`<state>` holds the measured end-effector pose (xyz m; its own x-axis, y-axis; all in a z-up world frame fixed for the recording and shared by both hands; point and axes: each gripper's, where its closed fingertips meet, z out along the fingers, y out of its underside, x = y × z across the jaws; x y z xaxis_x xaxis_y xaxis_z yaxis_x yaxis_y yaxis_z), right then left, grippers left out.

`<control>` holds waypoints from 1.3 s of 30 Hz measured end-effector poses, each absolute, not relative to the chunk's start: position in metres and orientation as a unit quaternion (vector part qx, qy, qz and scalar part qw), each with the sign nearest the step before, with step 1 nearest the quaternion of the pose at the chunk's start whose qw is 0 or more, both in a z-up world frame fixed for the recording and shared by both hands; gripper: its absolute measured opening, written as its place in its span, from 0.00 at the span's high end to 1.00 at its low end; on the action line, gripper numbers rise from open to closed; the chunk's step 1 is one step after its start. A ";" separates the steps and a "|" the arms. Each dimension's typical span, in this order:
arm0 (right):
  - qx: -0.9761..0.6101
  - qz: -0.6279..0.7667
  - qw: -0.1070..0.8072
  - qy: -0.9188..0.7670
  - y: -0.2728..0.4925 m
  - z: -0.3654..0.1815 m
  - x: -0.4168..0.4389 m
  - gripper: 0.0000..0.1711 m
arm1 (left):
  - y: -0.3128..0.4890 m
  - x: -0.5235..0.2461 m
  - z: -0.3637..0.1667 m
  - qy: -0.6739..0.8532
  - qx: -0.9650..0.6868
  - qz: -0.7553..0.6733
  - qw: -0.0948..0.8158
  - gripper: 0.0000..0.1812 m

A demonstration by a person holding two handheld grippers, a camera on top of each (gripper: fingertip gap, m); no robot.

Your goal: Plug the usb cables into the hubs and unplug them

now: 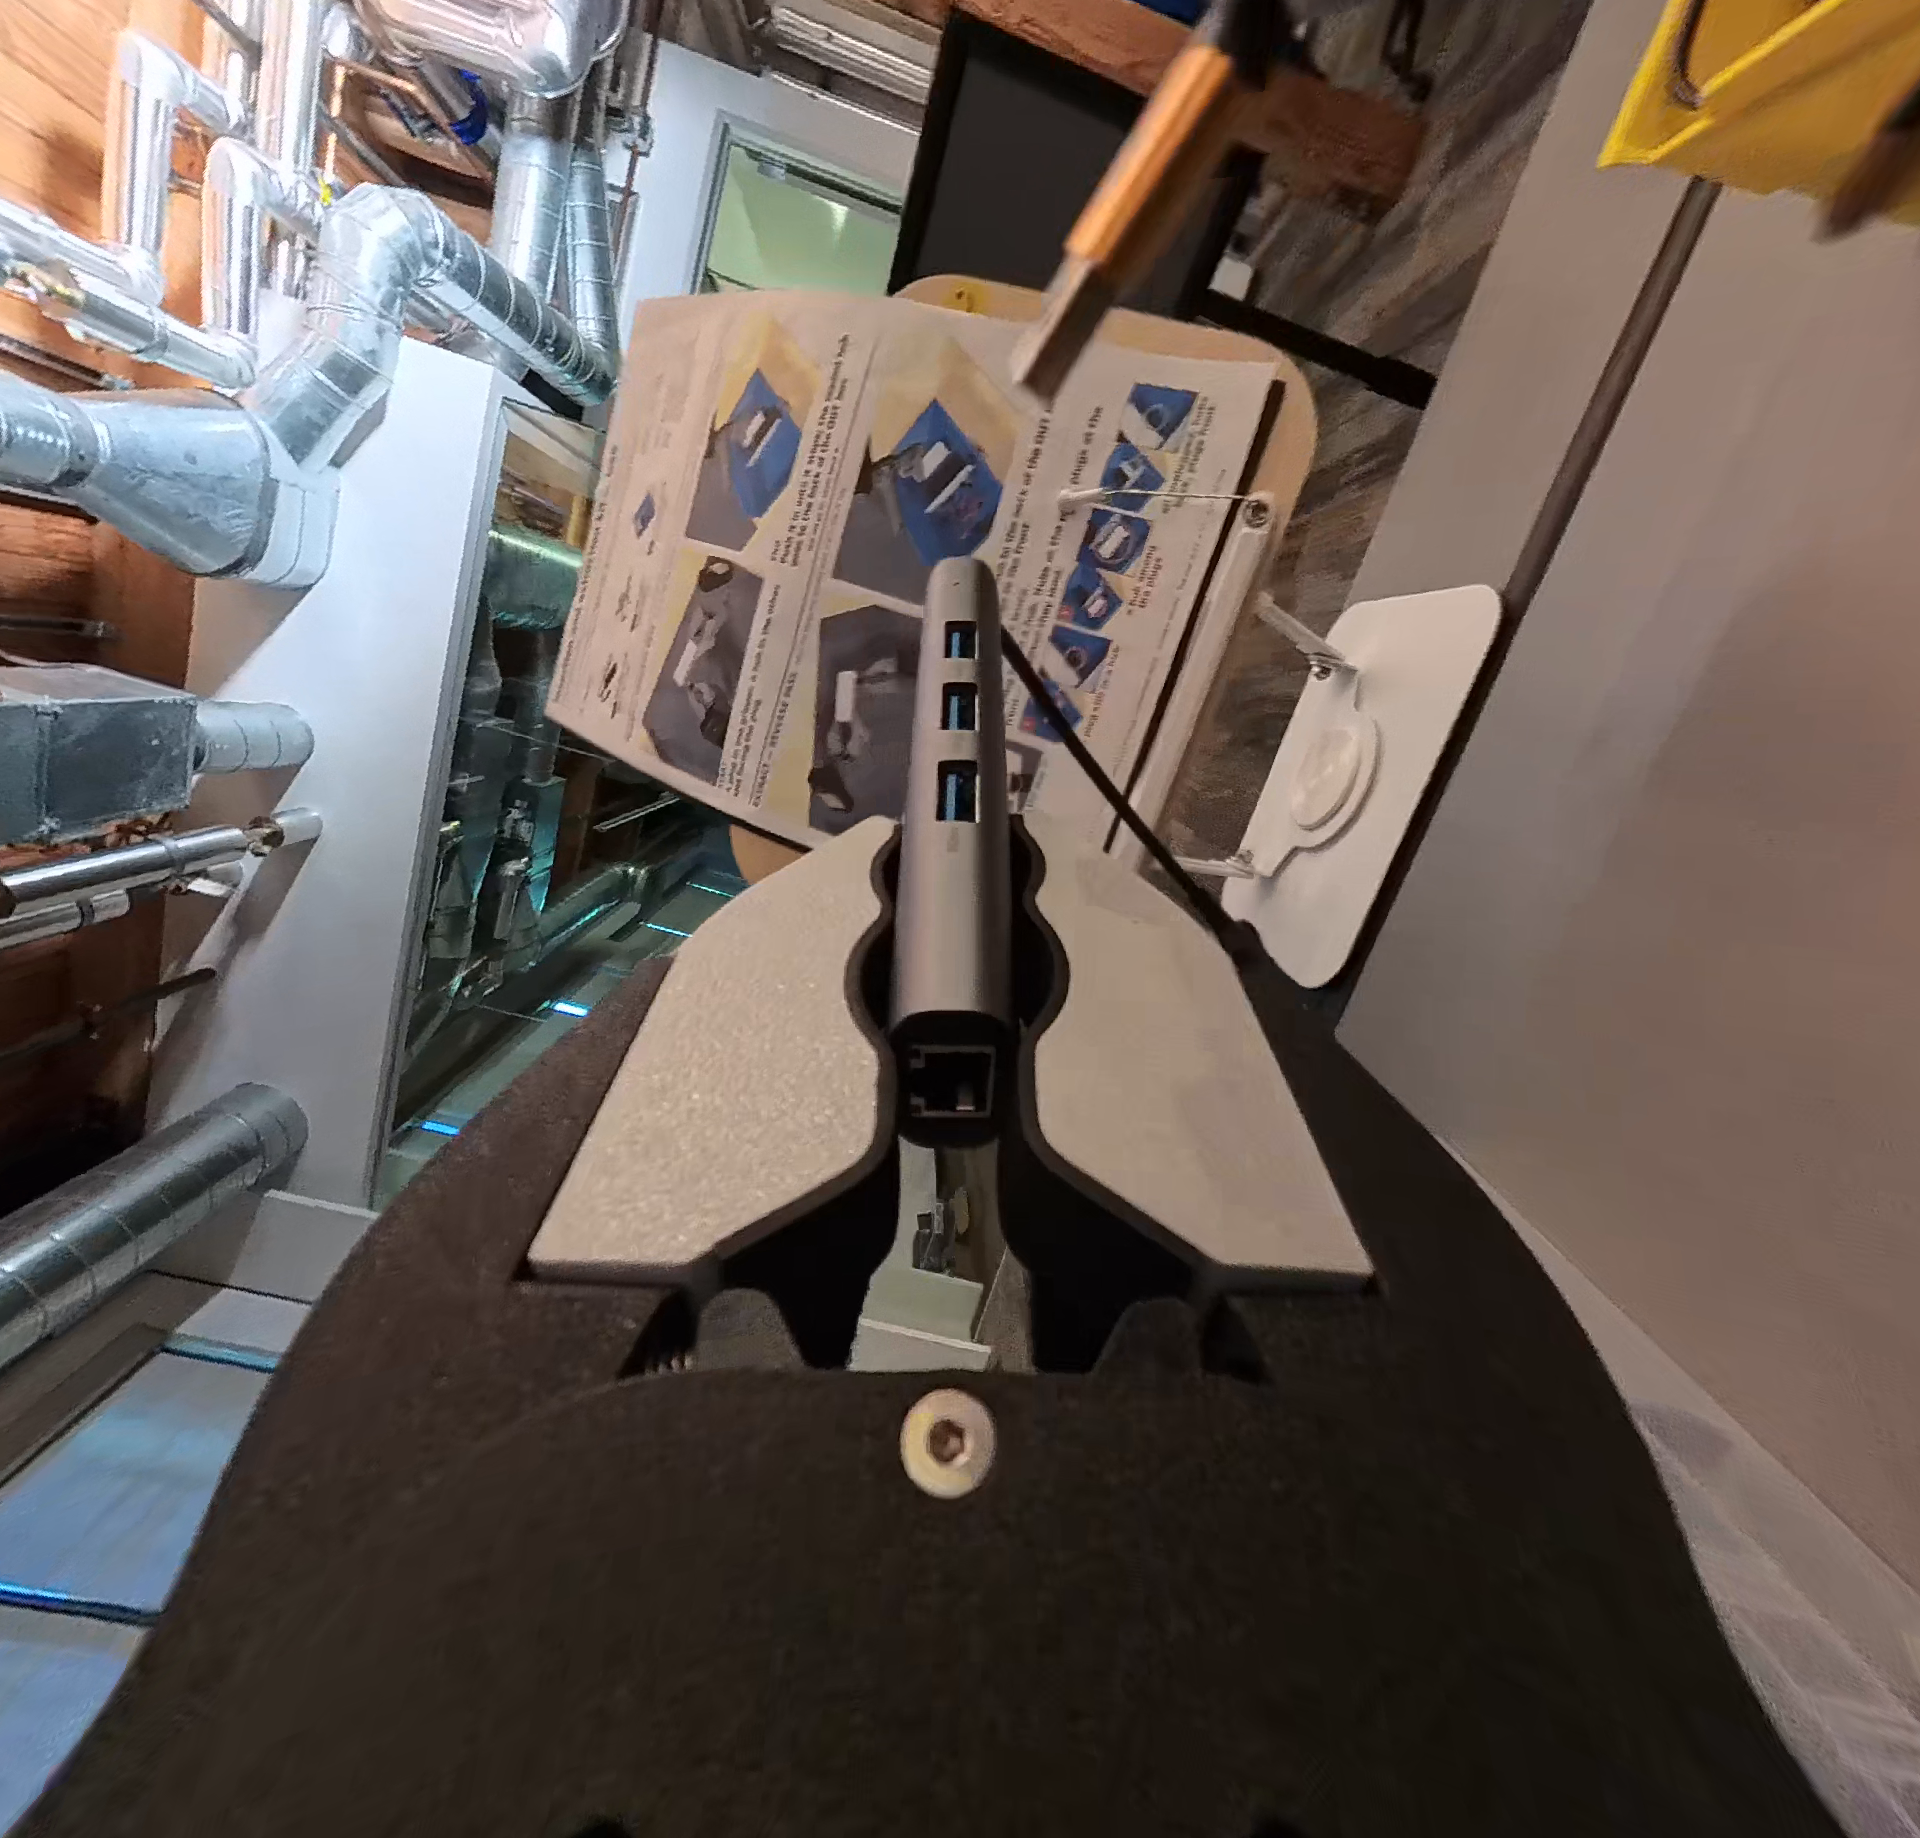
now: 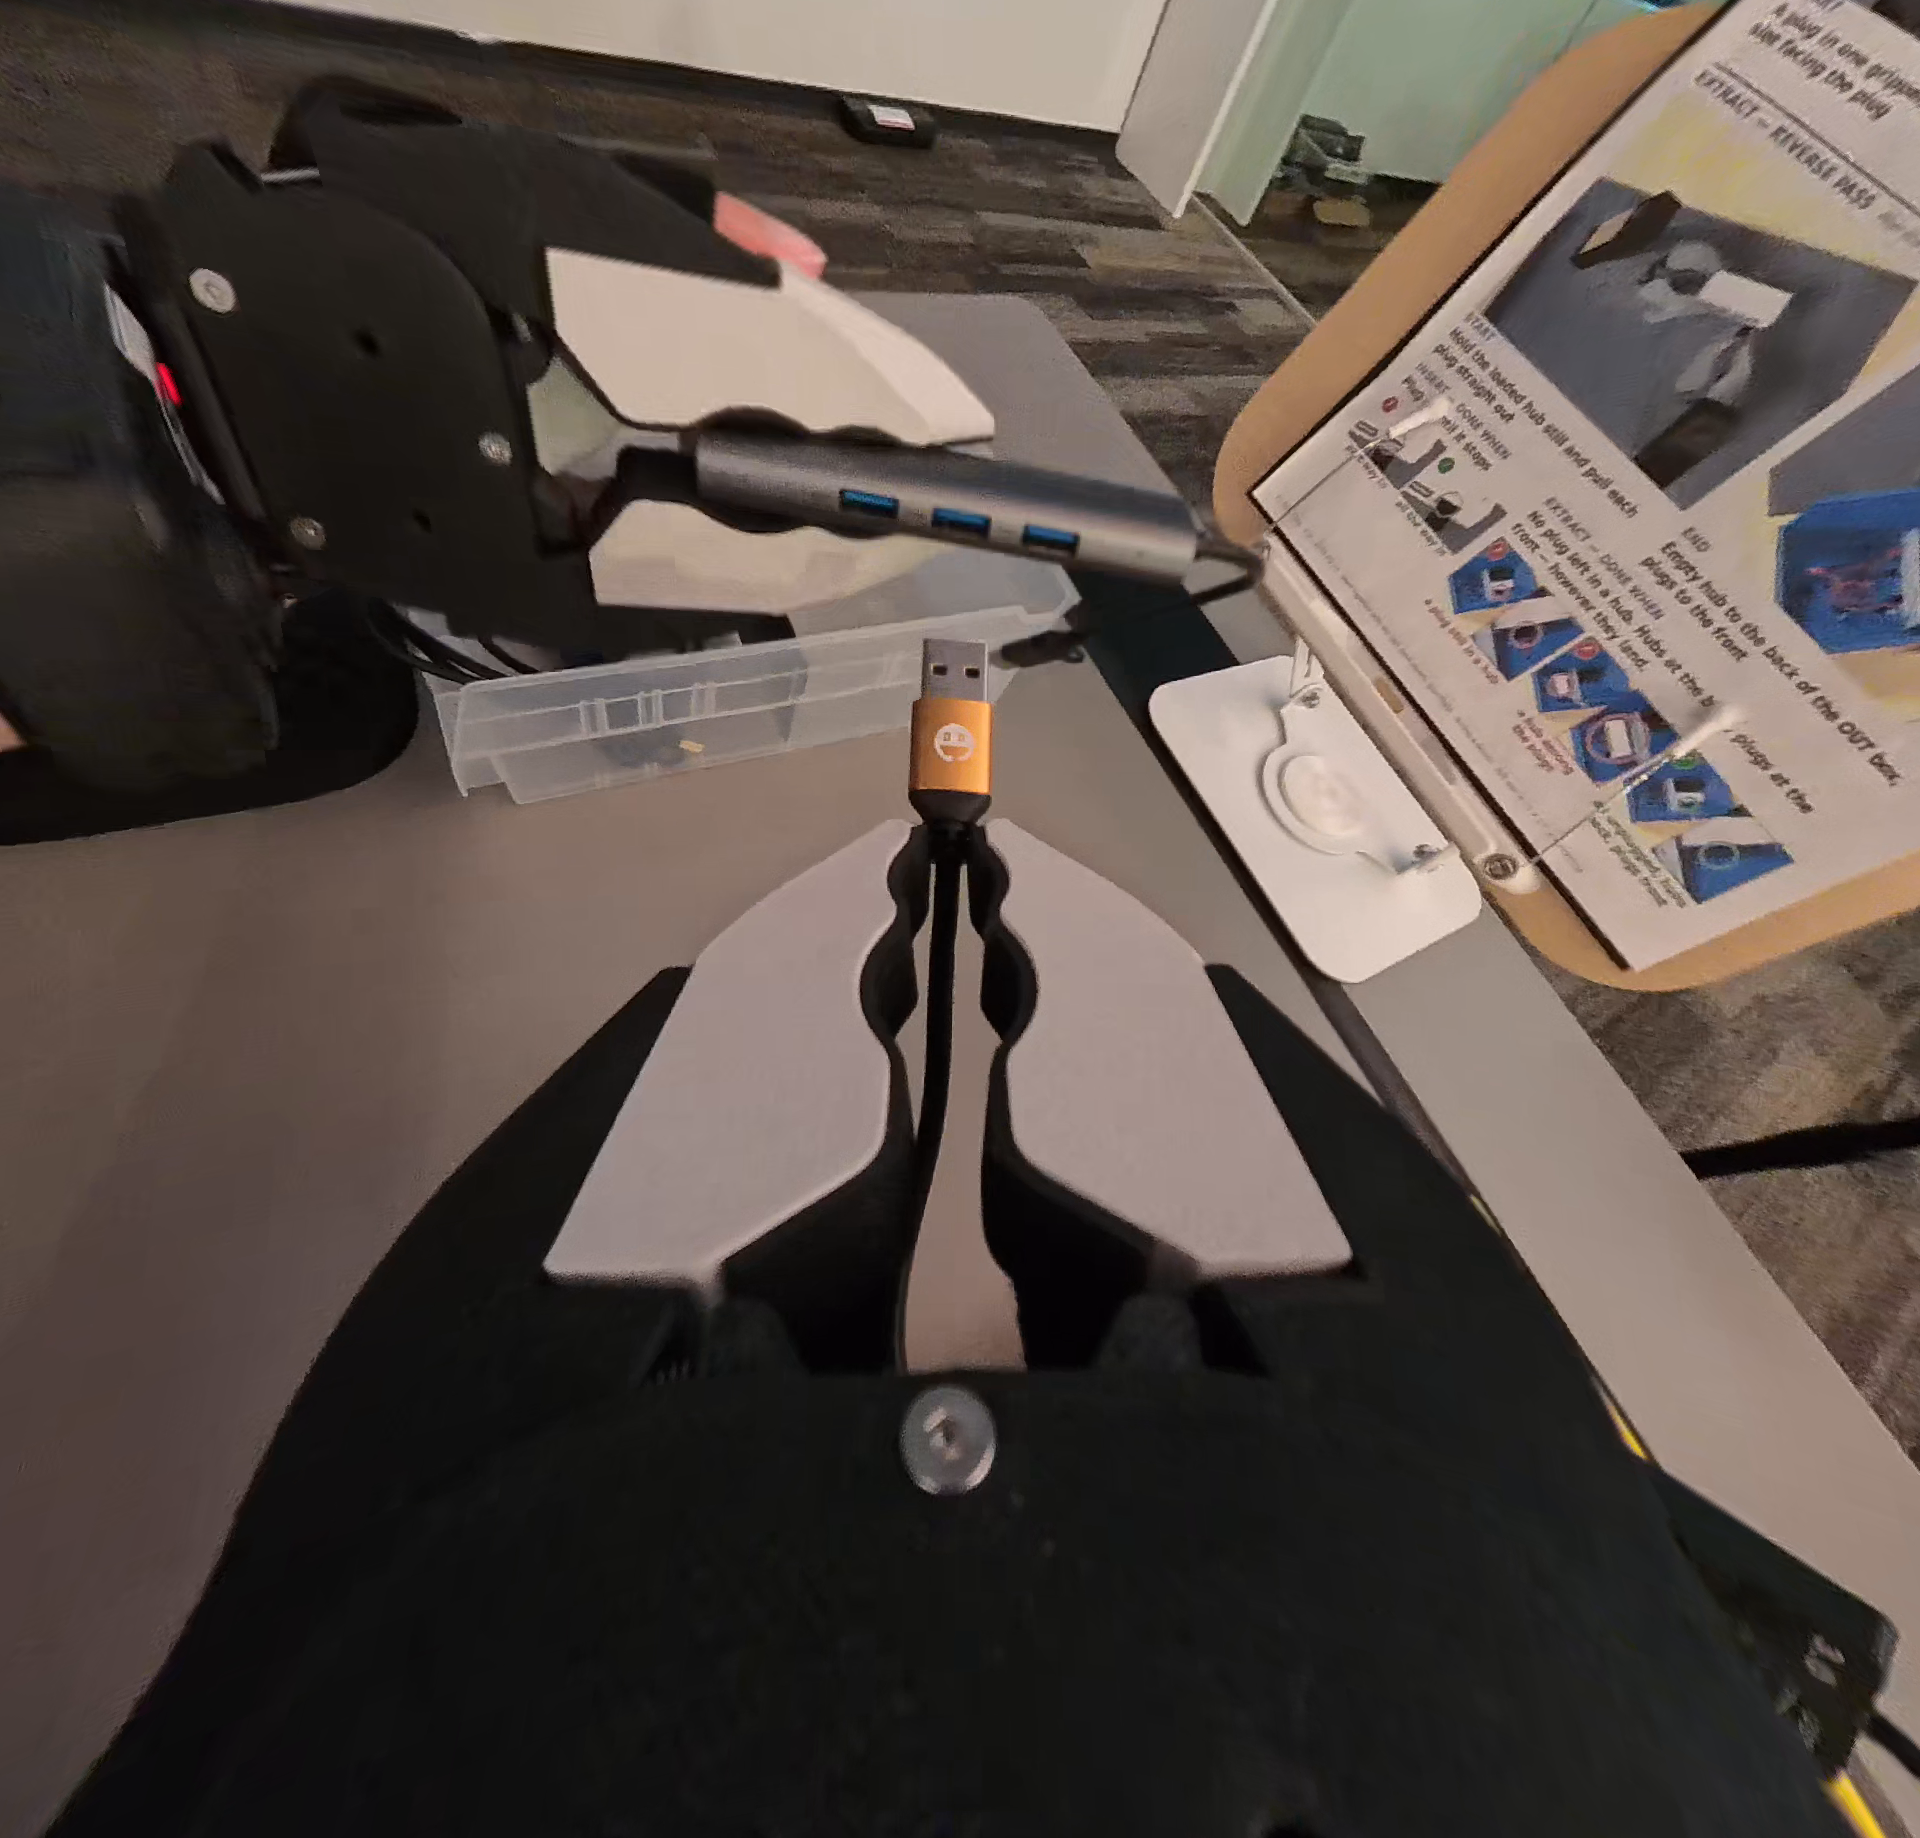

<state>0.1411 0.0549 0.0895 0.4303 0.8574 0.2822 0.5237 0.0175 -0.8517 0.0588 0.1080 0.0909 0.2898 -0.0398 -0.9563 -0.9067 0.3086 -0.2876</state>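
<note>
Tongs [image 2: 943, 832] grip one plug [image 2: 951, 739].

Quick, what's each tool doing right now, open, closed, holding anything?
Left tool: closed on the hub.
Right tool: closed on the cable, just behind its orange plug.

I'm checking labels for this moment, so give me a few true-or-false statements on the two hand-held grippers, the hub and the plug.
1. The left hand-held gripper is shut on the slim grey metal USB hub. True.
2. The orange-sleeved USB-A plug is seated in a hub port. False: it is apart from the hub, in the air.
3. The three blue USB ports are all empty. True.
4. The right hand-held gripper is open and holds nothing. False: it is shut on the black cable just behind the plug.
5. The clear plastic compartment tray rests on the floor. False: it sits on the grey table.
</note>
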 end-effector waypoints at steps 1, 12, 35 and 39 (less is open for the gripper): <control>-0.686 0.156 0.500 -0.505 0.055 0.086 0.142 0.95 | 0.109 0.063 0.086 0.498 -0.480 0.340 0.637 0.91; -0.731 0.132 0.447 -0.499 0.065 0.050 0.144 0.95 | 0.106 0.094 0.053 0.542 -0.467 0.348 0.606 0.91; -0.788 0.151 0.363 -0.474 0.067 0.018 0.156 0.95 | 0.105 0.109 0.025 0.589 -0.428 0.400 0.557 0.91; -0.789 0.148 0.362 -0.473 0.068 0.017 0.156 0.95 | 0.107 0.109 0.021 0.591 -0.432 0.397 0.554 0.91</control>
<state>0.1561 0.0677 0.0166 0.5079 0.8544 0.1095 0.6402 -0.2894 -0.7116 0.1089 0.1068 0.0208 -0.0136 -0.0707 -0.9974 -0.9499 0.3123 -0.0092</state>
